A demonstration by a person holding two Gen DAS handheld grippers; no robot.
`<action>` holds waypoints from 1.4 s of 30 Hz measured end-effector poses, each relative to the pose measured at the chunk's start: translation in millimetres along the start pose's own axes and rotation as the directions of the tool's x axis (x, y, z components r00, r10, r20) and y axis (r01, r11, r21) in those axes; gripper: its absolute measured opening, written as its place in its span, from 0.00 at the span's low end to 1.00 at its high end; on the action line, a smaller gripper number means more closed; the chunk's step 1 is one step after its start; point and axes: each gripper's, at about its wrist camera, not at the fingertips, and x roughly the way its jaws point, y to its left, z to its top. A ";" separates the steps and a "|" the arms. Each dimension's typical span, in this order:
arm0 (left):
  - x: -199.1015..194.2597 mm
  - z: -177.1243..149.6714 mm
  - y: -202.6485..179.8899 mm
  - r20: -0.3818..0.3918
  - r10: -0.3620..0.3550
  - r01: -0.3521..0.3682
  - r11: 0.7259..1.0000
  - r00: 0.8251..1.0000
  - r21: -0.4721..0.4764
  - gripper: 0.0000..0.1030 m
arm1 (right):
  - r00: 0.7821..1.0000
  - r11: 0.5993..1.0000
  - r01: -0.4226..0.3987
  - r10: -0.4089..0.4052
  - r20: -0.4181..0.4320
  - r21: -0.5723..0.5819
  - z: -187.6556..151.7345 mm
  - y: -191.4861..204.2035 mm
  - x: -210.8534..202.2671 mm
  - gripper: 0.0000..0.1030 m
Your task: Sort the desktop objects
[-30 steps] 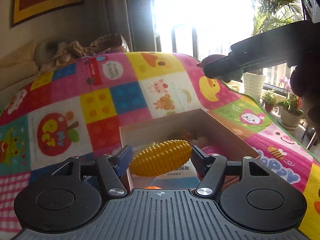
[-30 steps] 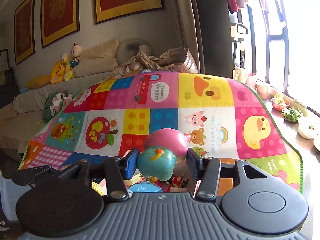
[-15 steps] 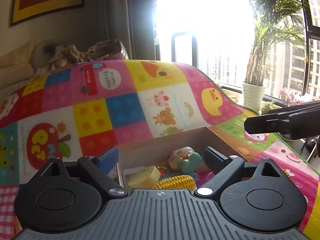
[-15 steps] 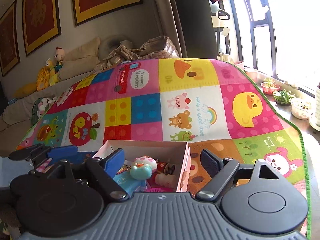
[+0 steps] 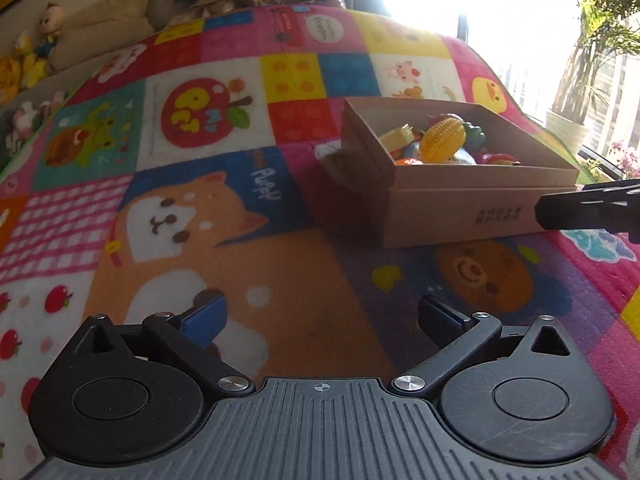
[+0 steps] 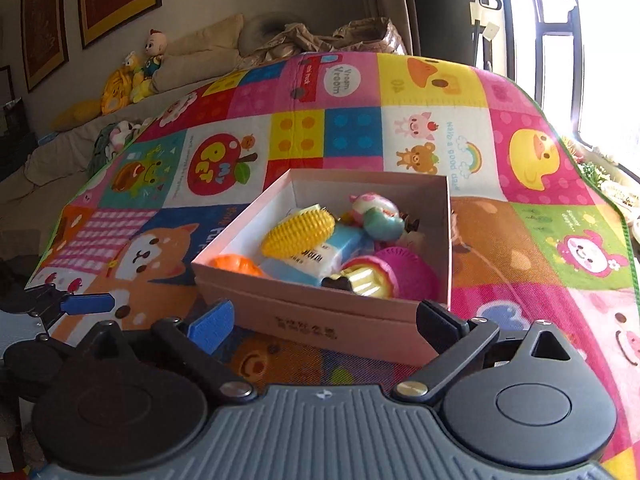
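A shallow cardboard box stands on the colourful play mat. In it lie a yellow spiky corn toy, a teal and pink toy, a blue carton, an orange ball and a pink disc. My right gripper hovers just in front of the box, its jaws opening, with nothing held. My left gripper is low over the mat, left of the box, jaws opening and empty. The corn toy shows there too.
A finger of the right gripper juts in from the right in the left wrist view. A sofa with plush toys runs behind the mat. Potted plants stand by the bright window on the right.
The left gripper let go of the yellow corn toy and the right let go of the teal toy; both now lie in the box. Both grippers drew back and down, jaws spreading wide.
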 end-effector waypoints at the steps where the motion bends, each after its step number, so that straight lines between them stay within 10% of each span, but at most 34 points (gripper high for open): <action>1: 0.9 -4.8 3.8 -0.017 0.019 -0.019 1.000 1.000 -0.022 1.00 | 1.000 1.000 -0.002 0.002 -0.021 0.008 -8.8 7.5 1.9 0.99; 8: -2.5 -9.5 12.4 -0.040 0.048 -0.051 0.996 0.998 -0.077 1.00 | 0.983 0.994 0.103 -0.107 -0.148 -0.035 -53.7 35.8 29.5 1.00; 42: -1.6 -10.0 10.0 -0.041 0.049 -0.051 0.996 0.998 -0.069 1.00 | 0.982 0.985 0.173 -0.174 -0.066 -0.024 -48.2 35.7 52.1 1.00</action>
